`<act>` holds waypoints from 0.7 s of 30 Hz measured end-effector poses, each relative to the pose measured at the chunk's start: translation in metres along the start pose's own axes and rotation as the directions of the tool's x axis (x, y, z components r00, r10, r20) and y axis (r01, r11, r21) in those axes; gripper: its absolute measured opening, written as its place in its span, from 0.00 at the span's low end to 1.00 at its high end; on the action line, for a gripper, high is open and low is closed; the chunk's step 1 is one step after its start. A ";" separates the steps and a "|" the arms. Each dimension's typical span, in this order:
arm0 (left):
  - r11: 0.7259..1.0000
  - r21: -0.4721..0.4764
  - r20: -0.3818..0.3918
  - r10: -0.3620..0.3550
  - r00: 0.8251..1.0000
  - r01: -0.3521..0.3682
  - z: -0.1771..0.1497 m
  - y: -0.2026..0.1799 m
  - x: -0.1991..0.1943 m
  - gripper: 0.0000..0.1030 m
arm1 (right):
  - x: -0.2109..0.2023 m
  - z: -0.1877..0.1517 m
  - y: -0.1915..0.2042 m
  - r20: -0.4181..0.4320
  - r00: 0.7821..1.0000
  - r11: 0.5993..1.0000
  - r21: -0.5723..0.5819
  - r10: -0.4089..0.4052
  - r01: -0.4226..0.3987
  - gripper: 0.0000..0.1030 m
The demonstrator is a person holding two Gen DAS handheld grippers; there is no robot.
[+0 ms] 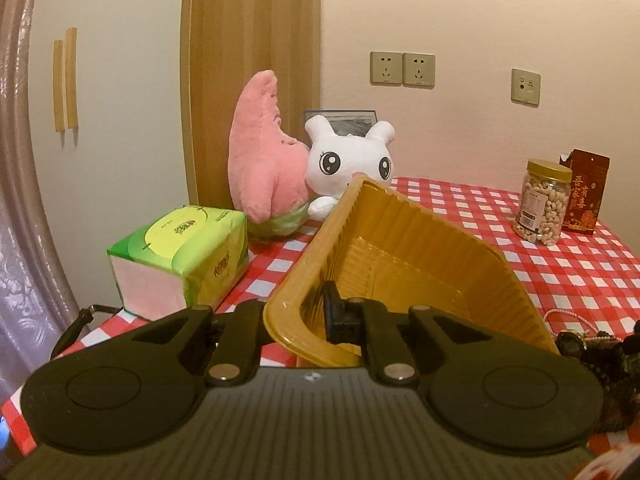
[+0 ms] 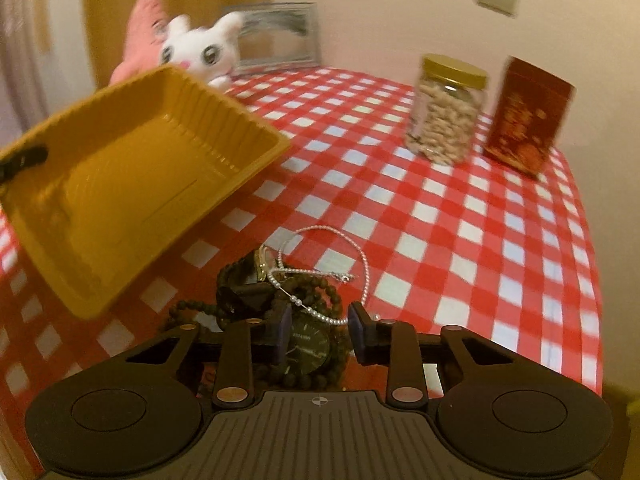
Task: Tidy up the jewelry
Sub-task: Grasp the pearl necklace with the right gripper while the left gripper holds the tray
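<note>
My left gripper (image 1: 298, 320) is shut on the near rim of a yellow plastic tray (image 1: 400, 248), which it holds tilted above the checked tablecloth; the tray (image 2: 132, 184) looks empty. A jewelry pile lies on the cloth: a dark watch (image 2: 310, 348), dark bead bracelets (image 2: 320, 292), a gold-cased watch (image 2: 260, 264) and a pearl strand (image 2: 360, 256). My right gripper (image 2: 320, 328) points down over the pile, its jaws apart on either side of the dark watch and beads. A small gap shows at the right pad. The pile's edge (image 1: 592, 344) shows at the lower right of the left wrist view.
A green tissue pack (image 1: 184, 252), a pink plush (image 1: 264, 160) and a white plush (image 1: 352, 160) stand at the back left. A jar of nuts (image 2: 448, 112) and a red box (image 2: 524, 116) stand at the back right. The table drops off at the right.
</note>
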State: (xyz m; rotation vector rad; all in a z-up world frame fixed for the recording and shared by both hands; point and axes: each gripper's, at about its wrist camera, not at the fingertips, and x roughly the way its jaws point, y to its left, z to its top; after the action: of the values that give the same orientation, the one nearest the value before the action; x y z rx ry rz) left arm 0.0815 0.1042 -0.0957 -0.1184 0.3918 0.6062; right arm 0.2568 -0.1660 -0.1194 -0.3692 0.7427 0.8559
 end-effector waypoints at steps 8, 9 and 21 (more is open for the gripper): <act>1.000 0.000 -0.005 0.026 1.000 -0.026 0.000 -0.008 -0.003 0.11 | 0.022 0.002 -0.003 0.000 0.998 0.992 -0.113 0.055 -0.055 0.24; 1.000 0.003 -0.004 0.029 1.000 -0.029 0.000 -0.009 -0.002 0.11 | 0.025 0.003 -0.004 -0.001 0.998 0.991 -0.123 0.057 -0.057 0.21; 0.999 0.022 0.000 0.042 0.999 -0.042 0.001 -0.016 -0.002 0.11 | 0.014 0.009 -0.025 0.052 0.993 0.991 -0.092 0.103 -0.098 0.03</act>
State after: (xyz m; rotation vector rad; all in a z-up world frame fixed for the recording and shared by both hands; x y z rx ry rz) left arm 0.0897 0.0905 -0.0940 -0.0897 0.4022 0.6435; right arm 0.2869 -0.1687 -0.1227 -0.3881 0.6766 0.9927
